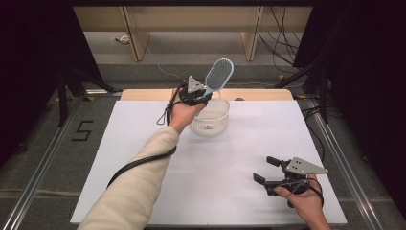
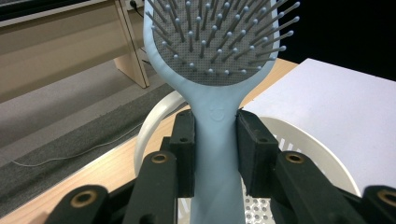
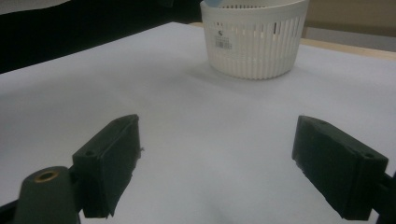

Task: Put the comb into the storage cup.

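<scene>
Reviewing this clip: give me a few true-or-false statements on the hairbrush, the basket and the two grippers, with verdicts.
1. The left gripper clamps the light blue hairbrush by its handle. True.
2. The hairbrush lies flat on the white table sheet. False: it is held up, bristle head raised above the white slotted basket.
3. The right gripper holds the basket. False: its jaws stand open and empty, well apart from the basket.
4. The basket stands upright on the sheet. True.
</scene>
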Demonstrator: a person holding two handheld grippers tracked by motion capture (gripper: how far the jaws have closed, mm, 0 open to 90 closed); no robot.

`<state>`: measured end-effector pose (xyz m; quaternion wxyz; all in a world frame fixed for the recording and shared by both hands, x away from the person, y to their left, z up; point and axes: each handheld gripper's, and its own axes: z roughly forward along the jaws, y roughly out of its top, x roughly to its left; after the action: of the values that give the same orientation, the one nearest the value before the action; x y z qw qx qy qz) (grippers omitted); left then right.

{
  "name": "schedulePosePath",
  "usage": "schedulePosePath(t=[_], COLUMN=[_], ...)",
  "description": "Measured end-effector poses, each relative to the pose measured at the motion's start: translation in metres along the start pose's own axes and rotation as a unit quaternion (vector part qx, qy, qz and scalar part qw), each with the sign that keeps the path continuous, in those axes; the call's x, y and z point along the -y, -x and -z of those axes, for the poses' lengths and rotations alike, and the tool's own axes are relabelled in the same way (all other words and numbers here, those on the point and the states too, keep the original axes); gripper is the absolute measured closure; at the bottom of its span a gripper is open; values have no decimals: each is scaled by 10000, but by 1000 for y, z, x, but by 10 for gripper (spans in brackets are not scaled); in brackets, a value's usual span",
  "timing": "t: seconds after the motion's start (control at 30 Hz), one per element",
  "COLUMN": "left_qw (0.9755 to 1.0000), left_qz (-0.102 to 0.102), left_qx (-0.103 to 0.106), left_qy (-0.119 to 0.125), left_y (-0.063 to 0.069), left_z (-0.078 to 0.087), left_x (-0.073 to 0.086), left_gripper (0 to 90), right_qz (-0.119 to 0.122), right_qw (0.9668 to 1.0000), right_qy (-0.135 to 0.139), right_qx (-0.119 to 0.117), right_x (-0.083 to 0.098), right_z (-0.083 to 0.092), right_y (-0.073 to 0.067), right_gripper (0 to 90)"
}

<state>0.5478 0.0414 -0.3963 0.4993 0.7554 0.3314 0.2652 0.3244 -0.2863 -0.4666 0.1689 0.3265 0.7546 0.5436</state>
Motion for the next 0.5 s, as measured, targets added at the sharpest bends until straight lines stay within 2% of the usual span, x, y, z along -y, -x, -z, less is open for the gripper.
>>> schedulePosePath(t=[0.5], left_qw=[10000], left_qz=[-56], left_qx=[-25], left_qy=[-32], left_y=[-1], left_z=[-4], left_x=[3], left_gripper=[695], right_qz=[2], right_qw=[10000], right_qy=[0], right_qx=[-17], right_x=[0], right_z=[0], right_y=[0], right_gripper=[163])
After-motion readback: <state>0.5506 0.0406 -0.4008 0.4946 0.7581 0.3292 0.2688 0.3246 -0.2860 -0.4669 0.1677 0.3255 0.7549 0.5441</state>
